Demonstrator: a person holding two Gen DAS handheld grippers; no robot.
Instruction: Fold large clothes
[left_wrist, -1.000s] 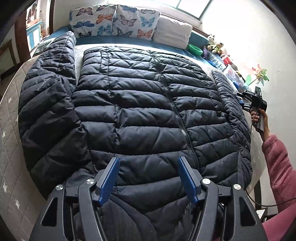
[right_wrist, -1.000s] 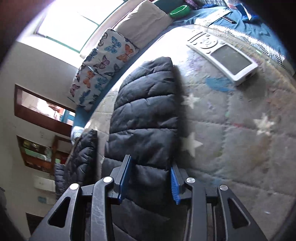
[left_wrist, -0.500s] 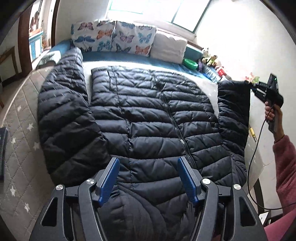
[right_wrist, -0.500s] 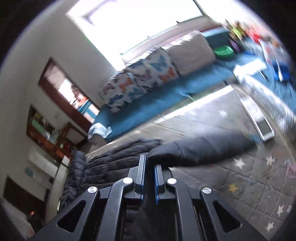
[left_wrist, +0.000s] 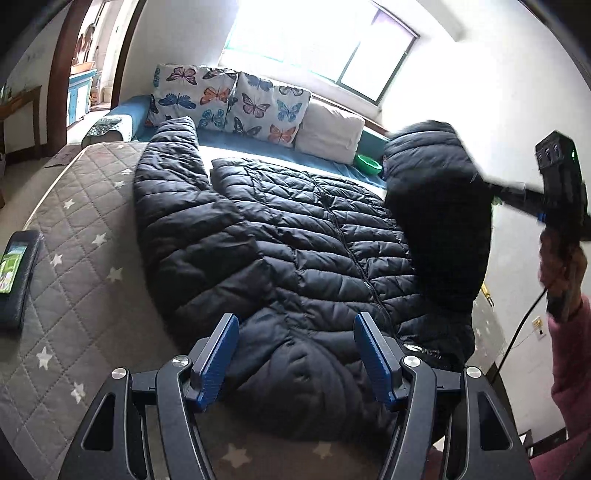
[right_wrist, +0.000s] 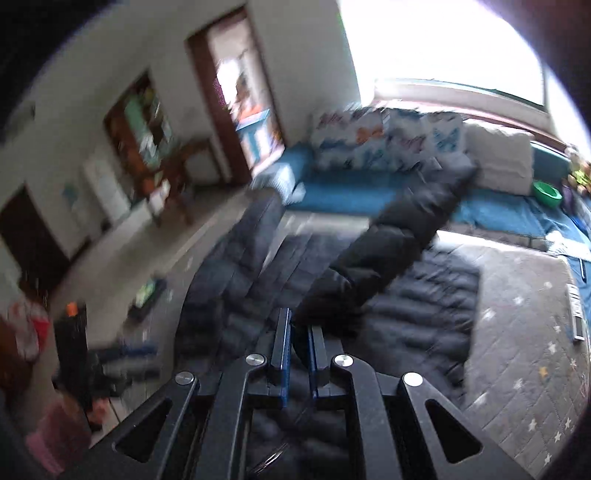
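Observation:
A dark navy quilted puffer jacket (left_wrist: 314, 251) lies front up on the grey star-quilted bed (left_wrist: 85, 288). Its left sleeve (left_wrist: 181, 206) lies flat beside the body. My left gripper (left_wrist: 295, 332) is open and empty just above the jacket's hem. My right gripper (right_wrist: 298, 332) is shut on the right sleeve (right_wrist: 399, 236) and holds it lifted off the bed; the left wrist view shows that sleeve (left_wrist: 439, 206) hanging in the air at the right with the right gripper's body (left_wrist: 561, 184) beyond it. The right wrist view is blurred.
Butterfly pillows (left_wrist: 229, 99) and a white pillow (left_wrist: 328, 129) line the blue headboard end. A phone (left_wrist: 14, 273) lies on the bed's left part. A green bowl (left_wrist: 367, 164) sits at the far right. A remote (right_wrist: 576, 314) lies on the quilt at the right.
My right gripper has closed on the right sleeve, lifted it off the bed and swung it up and inward. My left gripper has pulled back toward the hem, still open.

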